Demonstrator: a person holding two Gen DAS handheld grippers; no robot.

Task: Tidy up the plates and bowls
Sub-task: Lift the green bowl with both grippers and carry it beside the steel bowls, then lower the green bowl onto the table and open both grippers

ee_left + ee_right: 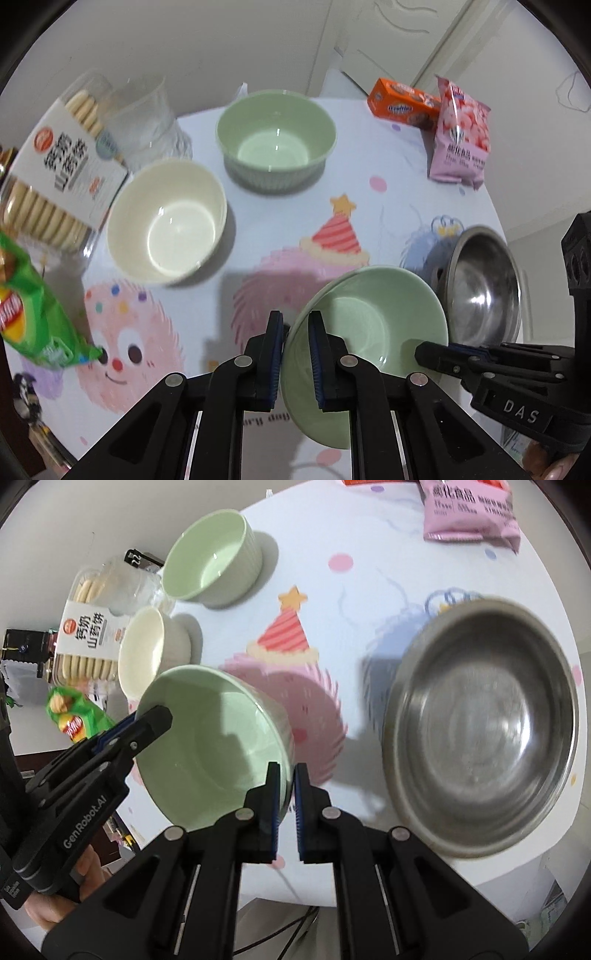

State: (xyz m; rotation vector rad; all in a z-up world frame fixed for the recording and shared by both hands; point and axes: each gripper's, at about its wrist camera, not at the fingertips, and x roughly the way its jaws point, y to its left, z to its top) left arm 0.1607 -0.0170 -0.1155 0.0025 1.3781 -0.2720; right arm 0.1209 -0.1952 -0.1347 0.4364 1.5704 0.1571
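A wide pale green bowl [369, 325] [214, 746] hangs tilted over the cartoon tablecloth, held by both grippers. My left gripper [295, 317] [159, 714] is shut on its left rim. My right gripper [287, 768] [421, 350] is shut on the opposite rim. Just right of the held bowl, a steel bowl [484, 284] [480, 731] sits on the table. A cream bowl [168, 221] [144, 653] and a ribbed green bowl [275, 136] [210, 557] stand further back on the left.
A biscuit tub [55, 173], a clear cup [144, 118] and a green crisp bag [33, 314] line the left side. An orange box [402, 101] and a pink snack bag [461, 136] stand at the back right. The round table's edge [535, 860] curves close behind the steel bowl.
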